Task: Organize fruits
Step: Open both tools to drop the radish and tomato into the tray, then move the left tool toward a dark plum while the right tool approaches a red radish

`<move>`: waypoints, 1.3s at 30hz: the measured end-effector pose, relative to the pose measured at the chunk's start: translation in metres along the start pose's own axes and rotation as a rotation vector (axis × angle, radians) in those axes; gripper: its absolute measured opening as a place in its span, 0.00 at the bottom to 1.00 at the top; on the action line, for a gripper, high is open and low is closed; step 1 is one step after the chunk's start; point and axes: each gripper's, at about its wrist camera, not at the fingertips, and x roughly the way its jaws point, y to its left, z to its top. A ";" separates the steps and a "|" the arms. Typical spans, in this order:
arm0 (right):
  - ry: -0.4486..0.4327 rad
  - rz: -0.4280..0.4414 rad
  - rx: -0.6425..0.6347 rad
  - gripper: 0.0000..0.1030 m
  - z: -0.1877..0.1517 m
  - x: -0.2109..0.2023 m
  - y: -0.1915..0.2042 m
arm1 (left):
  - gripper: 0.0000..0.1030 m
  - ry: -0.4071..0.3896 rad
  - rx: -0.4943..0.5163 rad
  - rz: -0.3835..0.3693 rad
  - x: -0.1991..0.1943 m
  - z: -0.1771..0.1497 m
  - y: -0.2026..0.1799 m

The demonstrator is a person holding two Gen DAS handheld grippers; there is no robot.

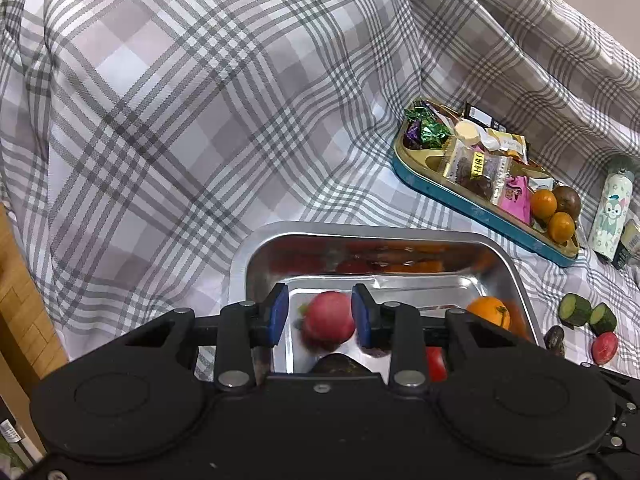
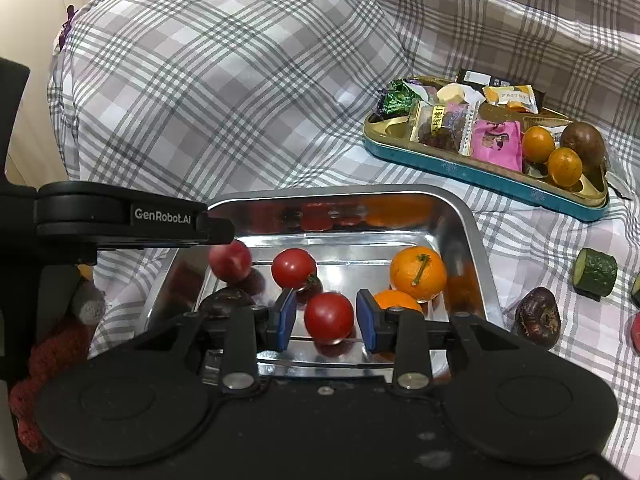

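Left wrist view: left tool [image 1: 320,297] is set narrow over the near-left part of the steel tray [image 1: 360,229]. A pink-red fruit [image 1: 329,316] sits between its blue pads; the right pad touches it, and contact at the left pad is unclear because of blur. The right wrist view shows this fruit raised off the tray floor, with its reflection beneath it. Reading: held.

Right wrist view: right tool [image 2: 326,298] is drawn in narrow over the near middle of the tray, with a tomato [image 2: 329,318] between the pads and both pads close against its sides. Reading: held, low over the tray floor.

In the tray:
- another tomato [image 2: 293,268], just beyond the held one
- an orange [image 2: 418,272] with a green stem, at the right wall
- a second orange [image 2: 394,300], touching the first on its near side
- a dark fruit [image 2: 226,300], at the near-left corner

Right of the tray, on the checked cloth [image 2: 224,80]: a brown fruit [image 2: 538,312] just beside the rim and a cucumber piece [image 2: 595,272] farther out.

Beyond the tray, to the right: a teal snack tin [image 2: 480,176] holding wrapped sweets, two small oranges and a brown fruit.
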 end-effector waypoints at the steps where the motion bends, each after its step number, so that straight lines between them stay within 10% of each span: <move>1: -0.001 0.000 -0.002 0.35 0.000 -0.001 0.000 | 0.41 0.001 0.003 0.000 -0.001 -0.001 -0.001; 39: -0.059 -0.191 0.230 0.34 -0.065 -0.079 -0.107 | 0.42 -0.024 0.201 -0.062 -0.034 -0.056 -0.092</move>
